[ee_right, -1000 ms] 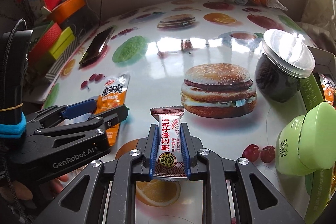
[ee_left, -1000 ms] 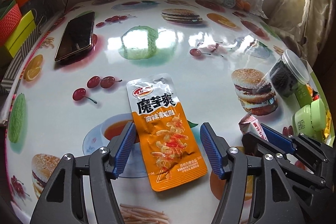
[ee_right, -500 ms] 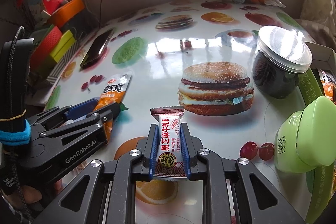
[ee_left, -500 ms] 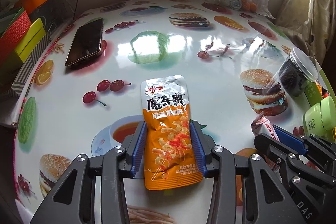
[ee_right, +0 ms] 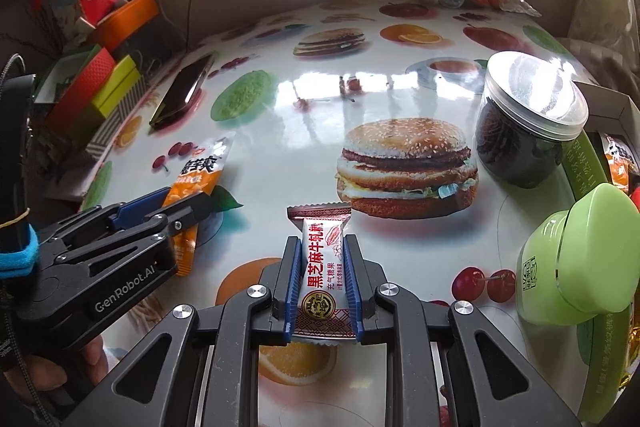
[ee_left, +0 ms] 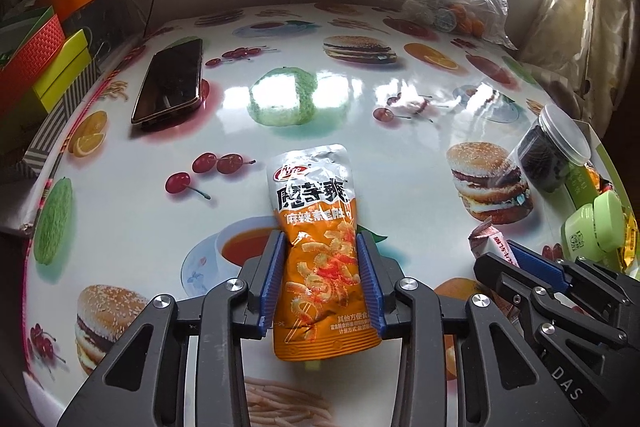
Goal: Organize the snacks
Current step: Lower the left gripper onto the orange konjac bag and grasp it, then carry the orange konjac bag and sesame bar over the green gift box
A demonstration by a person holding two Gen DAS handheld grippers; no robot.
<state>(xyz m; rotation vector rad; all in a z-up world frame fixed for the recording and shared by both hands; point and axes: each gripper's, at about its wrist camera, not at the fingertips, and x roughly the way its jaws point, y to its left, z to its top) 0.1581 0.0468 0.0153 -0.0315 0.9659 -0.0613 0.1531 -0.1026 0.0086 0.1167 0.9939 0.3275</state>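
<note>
Nearest, the left tongs (ee_left: 322,283) are just closing onto the orange snack pouch (ee_left: 318,251), their blue pads pressing its two long edges, while the right tongs (ee_right: 322,281) are gripping a small candy bar (ee_right: 322,279) above the surface (ee_right: 280,131). Judged from this, a lift is going best if the pouch is being squeezed gently and raised level, clear of the neighbouring tongs. Farther off, a dark-filled jar (ee_right: 524,131) and a phone (ee_left: 170,87) are resting.

Orange snack pouch (ee_left: 320,267) (silver top), pinched upright, red-white candy bar (ee_right: 323,275) likewise clamped
</note>
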